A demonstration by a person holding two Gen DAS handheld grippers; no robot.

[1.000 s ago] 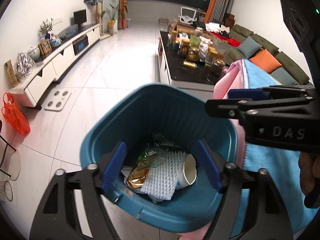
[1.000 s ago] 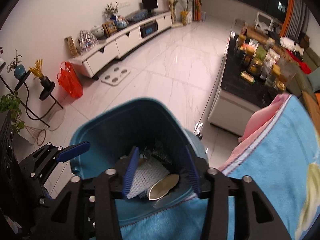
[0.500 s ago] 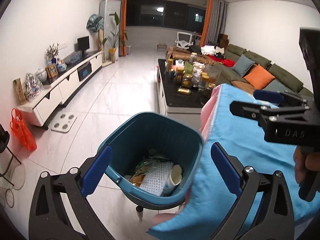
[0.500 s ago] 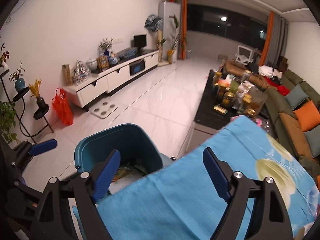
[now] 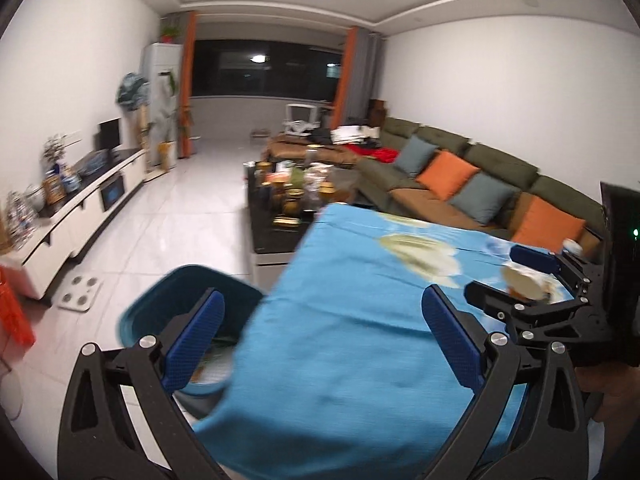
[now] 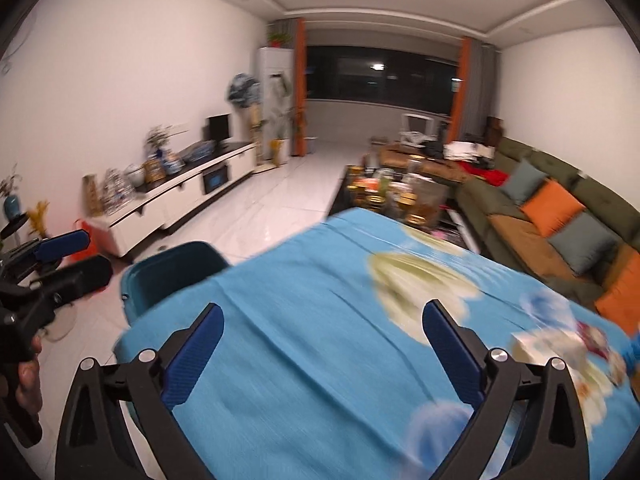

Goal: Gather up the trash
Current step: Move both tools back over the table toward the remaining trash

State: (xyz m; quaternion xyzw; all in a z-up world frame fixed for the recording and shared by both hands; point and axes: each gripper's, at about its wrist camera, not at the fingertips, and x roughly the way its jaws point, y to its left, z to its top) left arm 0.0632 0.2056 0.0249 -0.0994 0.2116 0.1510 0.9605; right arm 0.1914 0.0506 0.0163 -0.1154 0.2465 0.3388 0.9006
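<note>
A teal trash bin [image 5: 160, 308] stands on the floor at the left edge of a table with a blue cloth [image 5: 352, 320]; it also shows in the right wrist view [image 6: 168, 276]. Some trash shows inside it, blurred. My left gripper [image 5: 320, 336] is open and empty above the cloth's left part. My right gripper [image 6: 320, 340] is open and empty above the cloth; from the left wrist view it shows at the right [image 5: 524, 280]. A paper cup [image 5: 520, 282] lies on the cloth there. A blurred wrapper or paper [image 6: 560, 344] lies at the cloth's right.
A dark coffee table [image 5: 288, 208] crowded with jars stands beyond the cloth. A green sofa [image 5: 460, 176] with orange and grey cushions runs along the right. A white TV cabinet [image 5: 80, 208] lines the left wall. A white scale [image 5: 80, 298] lies on the floor.
Both grippers have risen and pulled back from over the bin, tilting up toward the room. They opened wide and now hang over the blue cloth.
</note>
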